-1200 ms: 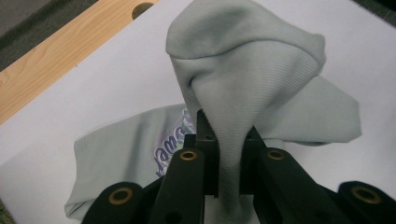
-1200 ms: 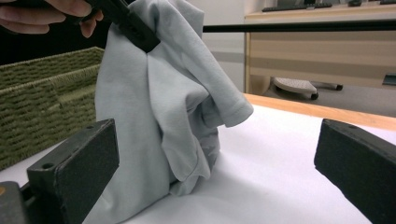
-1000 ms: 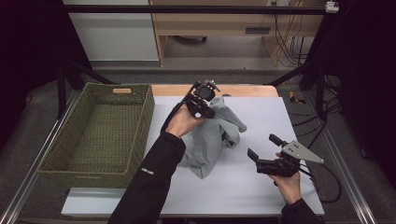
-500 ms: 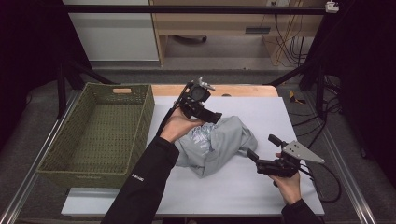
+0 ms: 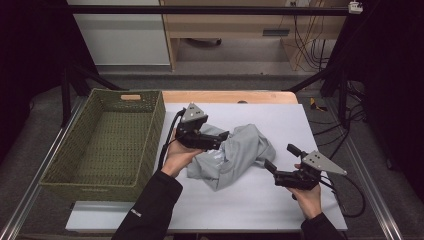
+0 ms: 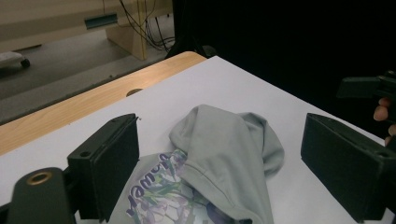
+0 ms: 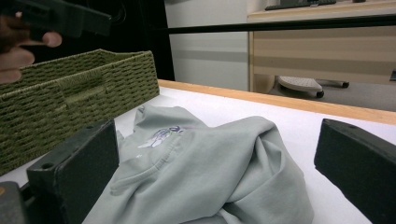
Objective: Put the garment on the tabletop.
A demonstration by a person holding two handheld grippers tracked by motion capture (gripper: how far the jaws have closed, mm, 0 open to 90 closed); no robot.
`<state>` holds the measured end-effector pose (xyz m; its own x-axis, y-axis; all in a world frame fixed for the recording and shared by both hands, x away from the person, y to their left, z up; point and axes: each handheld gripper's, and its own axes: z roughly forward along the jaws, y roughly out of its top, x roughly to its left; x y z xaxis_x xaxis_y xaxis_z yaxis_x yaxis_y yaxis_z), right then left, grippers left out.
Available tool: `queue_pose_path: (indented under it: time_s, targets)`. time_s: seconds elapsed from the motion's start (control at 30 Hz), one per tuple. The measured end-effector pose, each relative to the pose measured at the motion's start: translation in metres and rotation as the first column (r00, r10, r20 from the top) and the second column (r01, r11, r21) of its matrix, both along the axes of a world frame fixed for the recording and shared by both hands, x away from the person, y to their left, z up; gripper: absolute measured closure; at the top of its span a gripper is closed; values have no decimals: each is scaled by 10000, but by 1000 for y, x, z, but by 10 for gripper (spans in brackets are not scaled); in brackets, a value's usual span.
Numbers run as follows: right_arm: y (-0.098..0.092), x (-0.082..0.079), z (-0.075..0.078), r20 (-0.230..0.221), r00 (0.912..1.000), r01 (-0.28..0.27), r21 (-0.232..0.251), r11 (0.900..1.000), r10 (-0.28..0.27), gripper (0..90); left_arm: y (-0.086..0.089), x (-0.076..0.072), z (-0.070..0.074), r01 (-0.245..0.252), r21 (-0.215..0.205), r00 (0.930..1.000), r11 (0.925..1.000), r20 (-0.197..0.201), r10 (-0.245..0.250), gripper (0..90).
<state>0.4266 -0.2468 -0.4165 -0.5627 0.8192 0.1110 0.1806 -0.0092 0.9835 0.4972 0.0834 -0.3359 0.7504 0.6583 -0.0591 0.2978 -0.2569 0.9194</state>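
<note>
With both tongs spread wide and empty, your left tongs have just been opening over the crumpled grey shirt beside the wicker basket, your right tongs poised to regrip.

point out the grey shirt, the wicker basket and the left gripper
grey shirt (image 5: 240, 152), high view, on the crumpled middle of the cloth
wicker basket (image 5: 150, 131), high view, on its right wall
left gripper (image 5: 224, 141), high view, between its open fingertips, over the shirt
</note>
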Motion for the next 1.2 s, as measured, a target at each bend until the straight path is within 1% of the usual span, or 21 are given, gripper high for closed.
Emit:
queue_pose_path:
  time_s: [0.03,0.13,0.17,0.3,0.4,0.47,0.5,0.57,0.63,0.67,0.7,0.73,0.77,0.8,0.9,0.97,1.07,1.1,1.13,1.2]
  targets:
    - [0,0,-1,52,10000,2,-122,9999,-2,4,2,-4,-4,-16,-84,10000,10000,92,17,91]
    - [1,0,-2,-6,10000,-74,-168,9998,74,4,8,-15,-13,-1,-212,9996,9998,286,7,89]
    - [1,0,-2,-6,10000,-74,-168,9998,74,4,9,-18,-16,-77,-273,9994,9996,330,86,89]
    - [1,0,-2,10,10000,-70,-180,9998,70,4,18,-32,-28,-363,-297,9966,9989,725,384,78]
    - [0,-1,-2,17,10000,-74,-175,9998,74,4,27,-40,-41,-359,-772,9968,9964,680,412,80]
    - [0,0,-3,47,10000,-55,-150,9999,56,4,32,-44,-49,-425,-965,9970,9944,609,485,79]
    - [-1,0,-4,73,9999,-84,-227,9997,86,4,35,-46,-52,-455,-1039,9969,9935,584,518,79]
    - [-1,-1,-4,-84,10000,-26,-221,9998,25,4,39,-50,-58,-515,-1142,9971,9921,507,576,75]
    - [0,-1,-4,-112,9999,8,-219,9998,-11,4,44,-52,-63,-529,-1305,9978,9900,328,576,71]
    - [-1,-1,-4,-42,10000,-31,-251,9997,30,4,47,-53,-64,-544,-1286,9978,9902,315,589,70]
    - [-2,0,-5,47,10000,-37,-221,9997,38,4,49,-54,-65,-630,-1289,9969,9897,389,685,68]
    - [-2,-1,-5,-19,10000,-15,-212,9998,14,4,51,-55,-66,-680,-1294,9962,9893,456,745,67]
    - [-2,-1,-5,-19,10000,-15,-212,9998,14,4,52,-56,-68,-671,-1424,9963,9875,437,740,67]
    - [-2,-1,-5,-73,10000,-17,-205,9998,16,4,54,-57,-70,-654,-1364,9964,9885,445,721,66]
    - [-3,-1,-6,49,10000,-78,-259,9996,80,4,59,-60,-75,-718,-1436,9966,9870,299,769,56]
    - [-3,-1,-6,-63,10000,-11,-201,9998,9,4,62,-61,-77,-813,-1555,9956,9845,333,875,55]
    - [-3,-1,-8,-133,9999,-42,-179,9998,40,4,64,-62,-78,-776,-1508,9954,9855,441,852,54]
    - [-3,-1,-8,-127,9999,-27,-252,9997,24,4,64,-62,-78,-724,-1389,9956,9877,494,800,54]
    - [-2,-1,-9,-121,9999,-33,-239,9997,30,4,63,-63,-79,-677,-1293,9959,9893,503,747,54]
    - [-2,-1,-9,-127,9999,-69,-196,9998,67,4,62,-63,-80,-606,-1283,9967,9899,467,671,50]
